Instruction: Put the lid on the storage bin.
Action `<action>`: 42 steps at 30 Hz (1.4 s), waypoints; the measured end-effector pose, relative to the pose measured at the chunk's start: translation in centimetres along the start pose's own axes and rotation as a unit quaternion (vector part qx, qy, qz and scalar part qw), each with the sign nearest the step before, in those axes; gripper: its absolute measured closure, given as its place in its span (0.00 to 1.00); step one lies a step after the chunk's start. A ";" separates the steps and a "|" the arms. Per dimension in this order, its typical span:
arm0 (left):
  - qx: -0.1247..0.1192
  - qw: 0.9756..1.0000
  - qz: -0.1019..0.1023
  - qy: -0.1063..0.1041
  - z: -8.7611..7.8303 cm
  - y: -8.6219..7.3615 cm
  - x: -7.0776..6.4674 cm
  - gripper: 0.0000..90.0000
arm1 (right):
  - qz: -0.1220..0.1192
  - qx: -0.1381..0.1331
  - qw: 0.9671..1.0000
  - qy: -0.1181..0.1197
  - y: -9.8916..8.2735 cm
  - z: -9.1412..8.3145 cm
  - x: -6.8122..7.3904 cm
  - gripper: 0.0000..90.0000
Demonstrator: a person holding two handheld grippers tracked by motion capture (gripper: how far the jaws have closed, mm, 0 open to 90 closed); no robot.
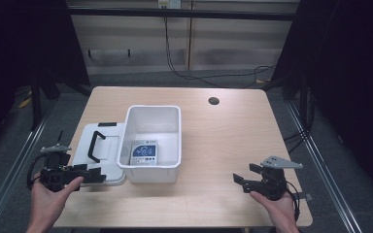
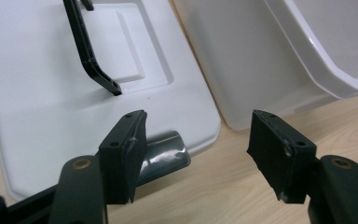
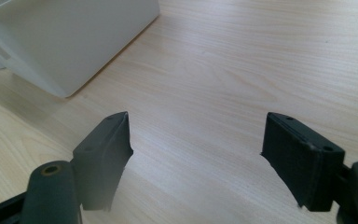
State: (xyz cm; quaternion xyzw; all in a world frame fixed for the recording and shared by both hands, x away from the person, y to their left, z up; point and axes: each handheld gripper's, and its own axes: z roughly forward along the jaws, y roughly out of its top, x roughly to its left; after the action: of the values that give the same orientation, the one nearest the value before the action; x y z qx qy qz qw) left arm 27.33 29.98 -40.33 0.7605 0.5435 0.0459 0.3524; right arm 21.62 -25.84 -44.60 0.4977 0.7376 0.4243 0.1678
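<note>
The left gripper (image 1: 97, 175) is seen at the near left corner of the table, with its jaws spread wide and nothing gripped between them. In the left gripper view, the left gripper (image 2: 198, 156) is held just over the near edge of a flat white plastic lid (image 2: 42, 107) bearing a black carrying handle (image 2: 86, 53); a dark grey latch tab (image 2: 165, 156) on that lid's edge lies just behind one jaw, though contact cannot be told. The right gripper (image 1: 240, 183) is seen at the near right, well apart from the box, jaws likewise parted and empty; in the right gripper view, bare wood is seen between the pads of the right gripper (image 3: 196, 158).

The white lid (image 1: 85, 153) is laid flat on the light wooden table (image 1: 223, 141), touching the left side of an open white rectangular plastic box (image 1: 153, 111). A blue-and-white printed card (image 1: 144, 153) is seen on the box floor.

A round cable hole (image 1: 213, 101) is cut in the tabletop toward the far right. Behind the table, pale wall panels and hanging black cables (image 1: 175, 68) are visible, with dark surroundings at both sides.
</note>
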 end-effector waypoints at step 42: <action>0.068 0.996 -0.017 0.058 1.4 7.5 3.2 0.60 | -0.008 0.022 1.000 0.010 0.0 0.6 0.3 0.25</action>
State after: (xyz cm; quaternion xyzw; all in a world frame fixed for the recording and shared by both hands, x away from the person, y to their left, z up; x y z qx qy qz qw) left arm 35.24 30.81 -38.00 0.7694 0.5777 0.0466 0.2686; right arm 21.94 -25.32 -44.89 0.4910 0.7525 0.4115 0.1526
